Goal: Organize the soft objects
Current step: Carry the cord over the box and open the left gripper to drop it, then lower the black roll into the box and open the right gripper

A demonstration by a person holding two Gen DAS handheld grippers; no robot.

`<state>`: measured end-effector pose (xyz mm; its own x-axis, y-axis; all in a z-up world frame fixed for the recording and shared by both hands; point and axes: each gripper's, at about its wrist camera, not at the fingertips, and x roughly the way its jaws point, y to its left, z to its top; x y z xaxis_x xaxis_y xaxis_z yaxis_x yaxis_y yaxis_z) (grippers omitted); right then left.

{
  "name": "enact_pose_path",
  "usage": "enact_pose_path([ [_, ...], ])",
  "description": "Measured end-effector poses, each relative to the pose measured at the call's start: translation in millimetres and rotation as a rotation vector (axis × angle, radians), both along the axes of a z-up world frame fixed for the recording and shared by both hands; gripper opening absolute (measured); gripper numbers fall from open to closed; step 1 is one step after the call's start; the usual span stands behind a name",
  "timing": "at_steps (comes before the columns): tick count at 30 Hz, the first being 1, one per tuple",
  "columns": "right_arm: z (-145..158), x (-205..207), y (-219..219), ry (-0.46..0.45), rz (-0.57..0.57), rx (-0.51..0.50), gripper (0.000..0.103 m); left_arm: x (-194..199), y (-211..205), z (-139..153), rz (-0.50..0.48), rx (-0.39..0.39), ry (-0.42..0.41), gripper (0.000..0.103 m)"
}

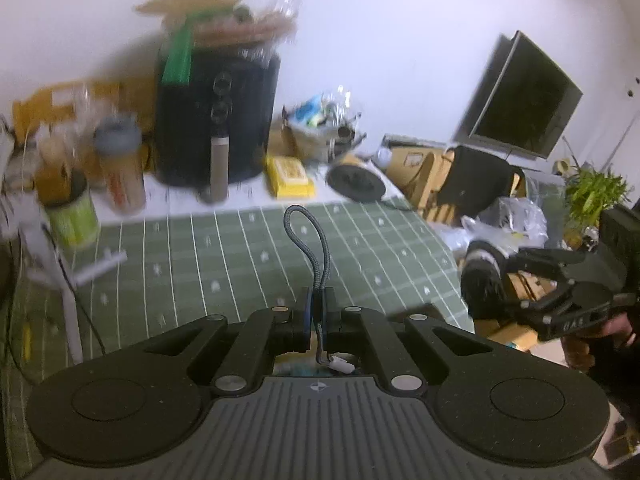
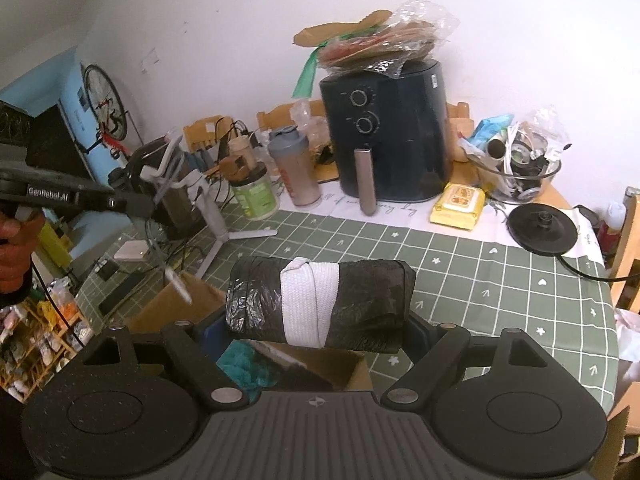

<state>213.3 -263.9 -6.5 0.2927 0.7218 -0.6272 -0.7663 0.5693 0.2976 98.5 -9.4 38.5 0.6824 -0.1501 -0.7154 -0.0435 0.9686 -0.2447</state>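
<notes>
A rolled-up black plastic bundle with a white elastic band around its middle [image 2: 320,304] is held lengthwise between the widely spread fingers of the right gripper [image 2: 316,332], up in the air over an open brown cardboard box [image 2: 176,304] with something teal and fluffy [image 2: 244,364] inside, right at the edge of the bench with the green grid-patterned cloth [image 2: 500,280]. It looks light and squashy, the sort of thing that gives under the pads, and the crinkly film could well be slippery, so the ends being pinched seems okay-ish, though a hold across the banded middle would probably be trusted more since the band is what keeps the roll together. Meanwhile a thin grey braided cable with a small white plug [image 1: 308,248] is pinched in the left gripper [image 1: 314,316], whose fingers are pressed together on it, a loop standing up above them over the bench. That cable is floppy and weighs next to nothing, so nothing fragile there, but swinging ends and snagging should be expected.
</notes>
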Motion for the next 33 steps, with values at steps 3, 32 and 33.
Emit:
enact_pose_path([
  [3, 0, -5, -2, 0.016, 0.005, 0.013, 0.085, -8, -1, -16, 0.017, -0.034, 0.064, 0.005],
  [32, -21, -41, 45, 0.02, 0.266, -0.094, 0.085, -54, -32, -68, 0.149, 0.032, 0.293, 0.058],
  [33, -20, -41, 48, 0.014, 0.278, -0.095, 0.085, -56, -31, -67, 0.158, 0.027, 0.292, 0.058],
])
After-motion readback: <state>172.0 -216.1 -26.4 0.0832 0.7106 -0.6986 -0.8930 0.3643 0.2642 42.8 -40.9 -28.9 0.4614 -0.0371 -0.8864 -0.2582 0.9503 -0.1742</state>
